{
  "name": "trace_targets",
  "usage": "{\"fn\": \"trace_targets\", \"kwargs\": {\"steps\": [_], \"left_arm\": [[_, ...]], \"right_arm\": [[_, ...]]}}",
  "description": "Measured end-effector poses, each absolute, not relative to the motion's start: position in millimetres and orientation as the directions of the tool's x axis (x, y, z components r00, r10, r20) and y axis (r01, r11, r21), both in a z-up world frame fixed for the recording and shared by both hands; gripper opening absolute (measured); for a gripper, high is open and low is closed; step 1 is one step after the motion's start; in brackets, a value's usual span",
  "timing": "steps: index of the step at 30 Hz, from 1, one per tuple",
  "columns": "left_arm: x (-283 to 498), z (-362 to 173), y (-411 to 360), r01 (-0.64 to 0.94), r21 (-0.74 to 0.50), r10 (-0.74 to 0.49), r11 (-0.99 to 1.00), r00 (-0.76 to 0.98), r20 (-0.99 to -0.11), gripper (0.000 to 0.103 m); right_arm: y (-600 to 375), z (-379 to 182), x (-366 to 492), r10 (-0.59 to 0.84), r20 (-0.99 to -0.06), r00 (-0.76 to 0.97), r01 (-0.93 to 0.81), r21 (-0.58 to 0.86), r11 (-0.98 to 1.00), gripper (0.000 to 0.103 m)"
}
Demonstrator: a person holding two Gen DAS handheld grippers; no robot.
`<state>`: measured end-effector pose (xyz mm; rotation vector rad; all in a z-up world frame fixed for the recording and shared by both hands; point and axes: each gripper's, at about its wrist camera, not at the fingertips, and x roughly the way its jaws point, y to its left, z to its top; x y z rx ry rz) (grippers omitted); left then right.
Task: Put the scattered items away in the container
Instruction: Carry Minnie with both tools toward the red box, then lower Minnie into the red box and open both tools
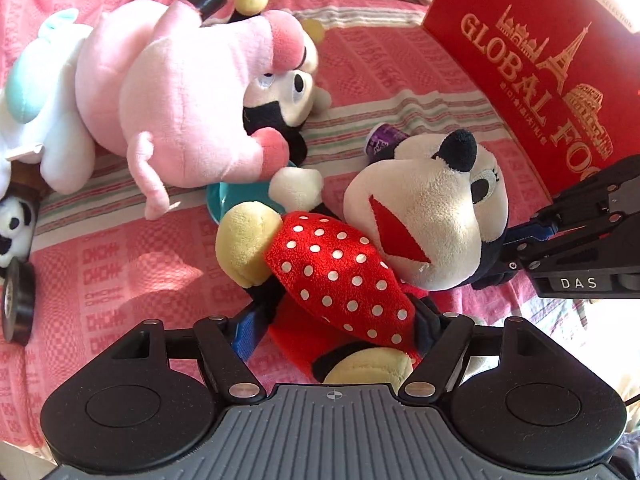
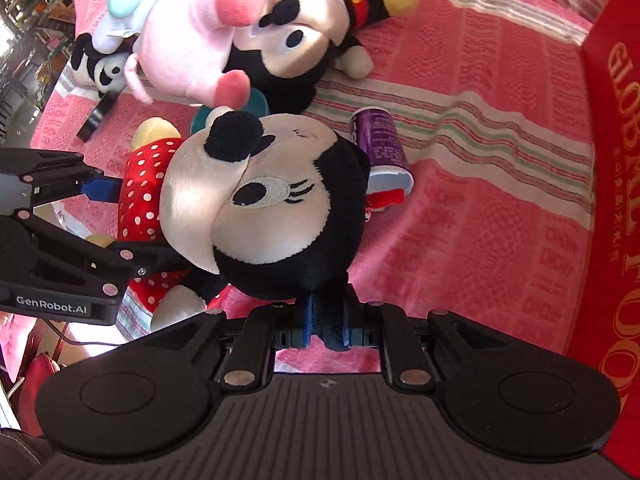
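Pink cloth, both tongs clamped on polka-dot mouse plush; second mouse's face only in right view.

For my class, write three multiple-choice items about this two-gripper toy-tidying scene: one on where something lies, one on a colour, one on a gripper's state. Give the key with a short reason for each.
1. Where does the purple can lie?
A. On its side on the pink cloth, behind the polka-dot mouse plush
B. Upright inside the box
C. On top of the pink plush

2. What colour is the box with gold lettering?
A. Blue
B. Red
C. White

3. What is the right gripper doing?
A. Standing wide open over bare cloth
B. Holding the can
C. Closed on the dark back of the mouse plush's head

Key:
1 A, the can rests tipped over on the cloth by the plush's head.
2 B, the box face is red in both views.
3 C, its blue pads pinch black plush fabric.
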<state>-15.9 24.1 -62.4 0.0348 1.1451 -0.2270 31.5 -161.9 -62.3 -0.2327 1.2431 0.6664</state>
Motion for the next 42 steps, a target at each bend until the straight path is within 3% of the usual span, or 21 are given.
{"fn": "trace_targets", "kwargs": {"steps": [7, 10, 20, 22, 25, 42], "left_arm": [[-13, -70, 22, 0.269, -0.064, -0.155, 0.961, 0.33, -0.931, 0.086], [-10, -75, 19, 0.326, -0.04, -0.145, 0.945, 0.304, -0.942, 0.086], [6, -80, 28, 0.403, -0.074, -0.184, 0.912, 0.243, -0.952, 0.074], [6, -77, 30, 0.414, -0.081, -0.195, 0.907, 0.243, -0.95, 0.071], [4, -71, 35, 0.431, -0.085, -0.214, 0.898, 0.259, -0.942, 0.068], [17, 5, 28, 0.554, -0.108, -0.376, 0.825, 0.398, -0.837, 0.068]], "right_arm": [[-166, -67, 33, 0.351, -0.922, 0.164, -0.552, 0.209, 0.807, 0.017], [-166, -68, 38, 0.352, -0.921, 0.165, -0.524, 0.221, 0.823, 0.02], [-158, -76, 43, 0.315, -0.93, 0.192, -0.403, 0.218, 0.889, 0.022], [-156, -77, 43, 0.307, -0.93, 0.202, -0.385, 0.213, 0.898, 0.014], [-155, -71, 39, 0.314, -0.924, 0.22, -0.371, 0.218, 0.903, 0.012], [-180, 17, 24, 0.263, -0.854, 0.449, -0.249, 0.163, 0.955, 0.012]]}}
